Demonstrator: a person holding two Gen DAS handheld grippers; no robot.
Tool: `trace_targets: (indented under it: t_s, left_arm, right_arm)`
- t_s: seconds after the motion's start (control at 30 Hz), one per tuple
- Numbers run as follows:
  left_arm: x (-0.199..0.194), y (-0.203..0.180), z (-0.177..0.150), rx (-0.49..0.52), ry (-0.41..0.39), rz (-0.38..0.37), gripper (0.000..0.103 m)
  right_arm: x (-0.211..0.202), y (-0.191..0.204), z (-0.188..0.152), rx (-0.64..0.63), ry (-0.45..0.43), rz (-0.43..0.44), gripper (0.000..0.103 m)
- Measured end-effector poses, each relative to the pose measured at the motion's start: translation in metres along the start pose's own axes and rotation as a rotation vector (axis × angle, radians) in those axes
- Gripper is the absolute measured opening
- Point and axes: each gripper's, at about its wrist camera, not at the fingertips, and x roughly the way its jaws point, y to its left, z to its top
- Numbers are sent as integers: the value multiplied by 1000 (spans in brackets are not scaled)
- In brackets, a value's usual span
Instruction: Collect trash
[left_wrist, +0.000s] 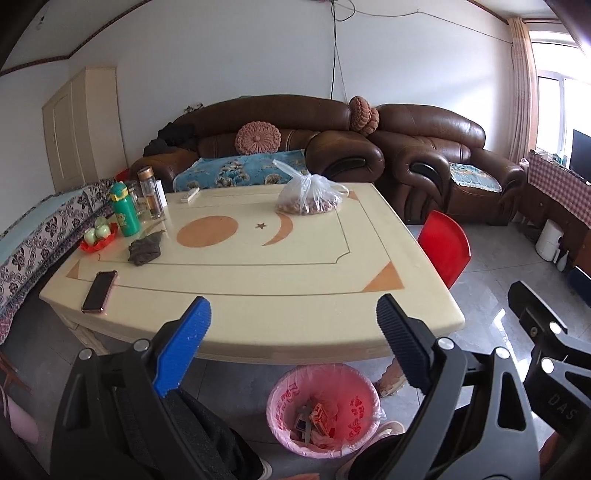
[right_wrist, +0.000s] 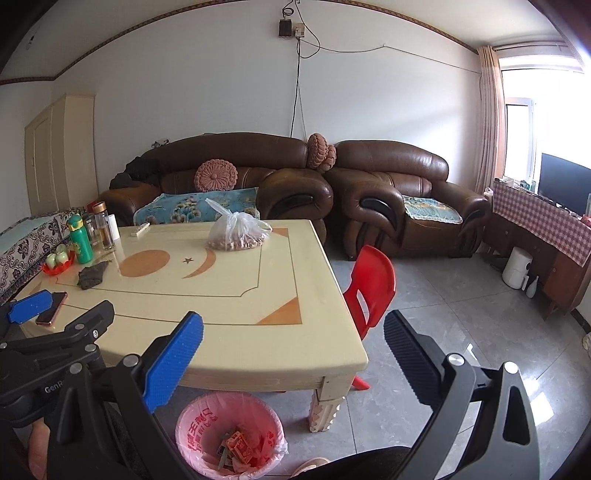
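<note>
While both our grippers, left gripper (left_wrist: 293, 325) and right gripper (right_wrist: 293, 345), gape wide, grasping nothing, we see pink-lined bin (left_wrist: 323, 408) holding trash (left_wrist: 317, 421) at lower centre, under table (left_wrist: 258, 288).

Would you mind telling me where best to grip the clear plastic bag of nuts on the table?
Grip the clear plastic bag of nuts at its gathered neck, coming from above. The loose handles stick up towards the brown leather sofa, while the full body slumps wide and flat on the cream table.
</note>
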Motion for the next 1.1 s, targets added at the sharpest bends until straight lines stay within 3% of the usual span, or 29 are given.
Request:
trace_targets:
  t_s: [1.1]
  left_arm:
    - [-2,0,-3,-2,1,-2,90]
  right_arm:
    - [1,4,-8,5,16,8,96]
